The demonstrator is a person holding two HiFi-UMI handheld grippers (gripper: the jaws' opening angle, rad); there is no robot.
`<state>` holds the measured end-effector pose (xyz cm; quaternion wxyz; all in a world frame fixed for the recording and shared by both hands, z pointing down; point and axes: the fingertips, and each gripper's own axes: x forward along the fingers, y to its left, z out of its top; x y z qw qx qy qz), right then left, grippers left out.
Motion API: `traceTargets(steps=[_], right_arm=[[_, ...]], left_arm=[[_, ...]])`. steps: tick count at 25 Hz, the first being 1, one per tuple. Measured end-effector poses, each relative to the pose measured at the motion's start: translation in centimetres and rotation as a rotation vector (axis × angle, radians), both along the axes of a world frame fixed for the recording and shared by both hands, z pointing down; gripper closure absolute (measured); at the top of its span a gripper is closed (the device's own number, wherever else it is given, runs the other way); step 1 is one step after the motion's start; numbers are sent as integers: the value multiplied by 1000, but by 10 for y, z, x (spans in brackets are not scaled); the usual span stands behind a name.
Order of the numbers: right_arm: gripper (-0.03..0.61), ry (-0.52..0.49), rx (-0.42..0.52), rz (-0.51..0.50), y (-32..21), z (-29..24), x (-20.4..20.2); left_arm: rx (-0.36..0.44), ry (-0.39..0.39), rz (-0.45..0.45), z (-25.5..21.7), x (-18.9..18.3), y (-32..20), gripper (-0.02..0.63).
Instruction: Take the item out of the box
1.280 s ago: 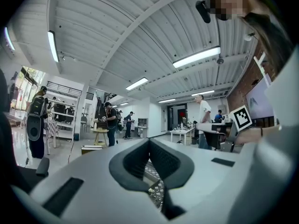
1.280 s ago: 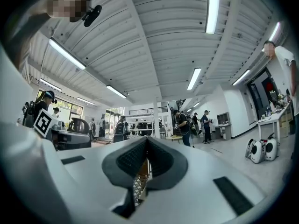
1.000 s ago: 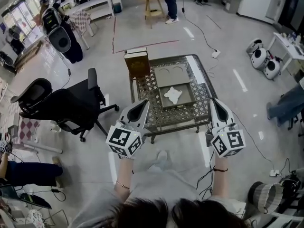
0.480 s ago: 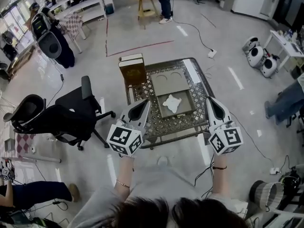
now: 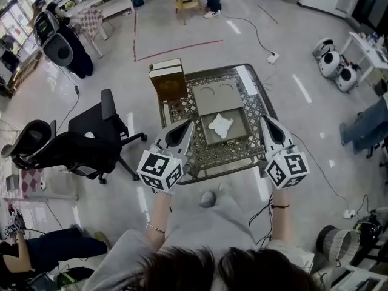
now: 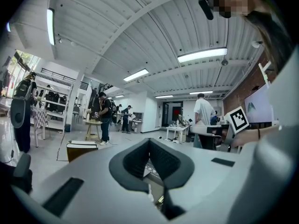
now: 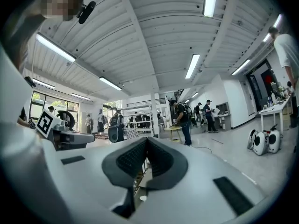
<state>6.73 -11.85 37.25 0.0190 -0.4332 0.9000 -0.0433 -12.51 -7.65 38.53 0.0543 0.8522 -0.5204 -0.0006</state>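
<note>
White item (image 5: 220, 125): lies in open box (image 5: 228, 140), frame centre, on lattice table (image 5: 206, 157).
L gripper (image 5: 183, 128): fingers pressed together, nothing betw. them; lower left of box.
R gripper (image 5: 265, 122): fingers pressed together, nothing betw. them; right of box.
Both clear of item.

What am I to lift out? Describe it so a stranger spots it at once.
On the metal lattice table in mid-floor lies a flat grey box, opened, its lid folded back. In it lies the item: a small crumpled white piece, the only white thing inside, far lighter than the grey around it and the brown box at the table's far left corner.
</note>
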Motion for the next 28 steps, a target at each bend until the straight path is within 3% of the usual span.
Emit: traceTargets(steps=[13,28], right_arm=[[557,24,-83,-154,-71,31,-16],[557,76,-280,-457,-121,98,-53]], left_arm=[[-100,37,-93,34,9,-47,597],[-225,112,-232,94,22,-81,597]])
